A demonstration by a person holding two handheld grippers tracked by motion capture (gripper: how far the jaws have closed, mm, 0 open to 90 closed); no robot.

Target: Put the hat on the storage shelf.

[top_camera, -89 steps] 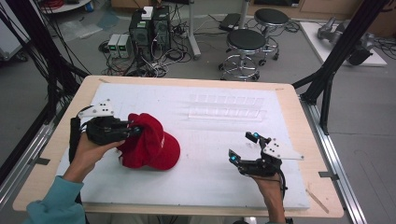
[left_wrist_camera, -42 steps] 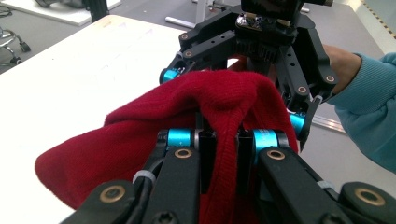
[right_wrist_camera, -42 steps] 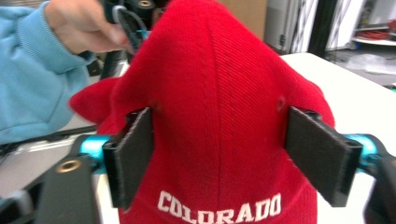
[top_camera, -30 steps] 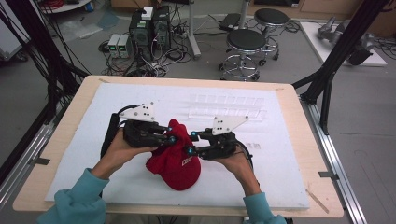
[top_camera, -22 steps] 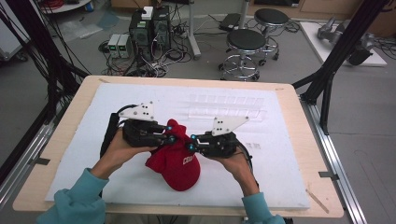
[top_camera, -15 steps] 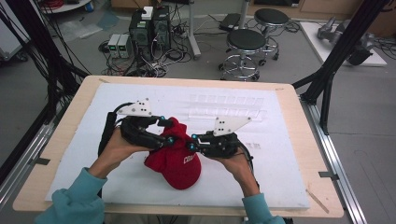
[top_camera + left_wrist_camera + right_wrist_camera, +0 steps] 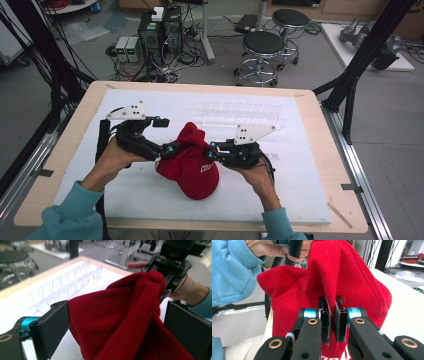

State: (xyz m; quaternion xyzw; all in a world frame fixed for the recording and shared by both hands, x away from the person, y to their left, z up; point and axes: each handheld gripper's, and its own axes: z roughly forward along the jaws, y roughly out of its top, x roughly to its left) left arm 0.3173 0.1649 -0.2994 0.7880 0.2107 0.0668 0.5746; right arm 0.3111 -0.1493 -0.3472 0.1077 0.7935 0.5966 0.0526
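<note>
Our left tongs (image 7: pixel 162 135) have just opened wide and let go of the red cap (image 7: pixel 192 162). It sits mid-bench (image 7: pixel 300 200), loose between them. Our right tongs (image 7: pixel 331 315) pinch its cloth tight, so they carry it now.

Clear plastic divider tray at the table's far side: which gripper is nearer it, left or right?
Right. The right gripper, pinching the red cap, sits just below the divider tray; the left gripper, jaws open, lies farther left.

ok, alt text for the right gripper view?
The right gripper pinches a fold of a red cap between its closed black jaws. Behind the cap, a hand in a teal sleeve holds the other gripper.
</note>
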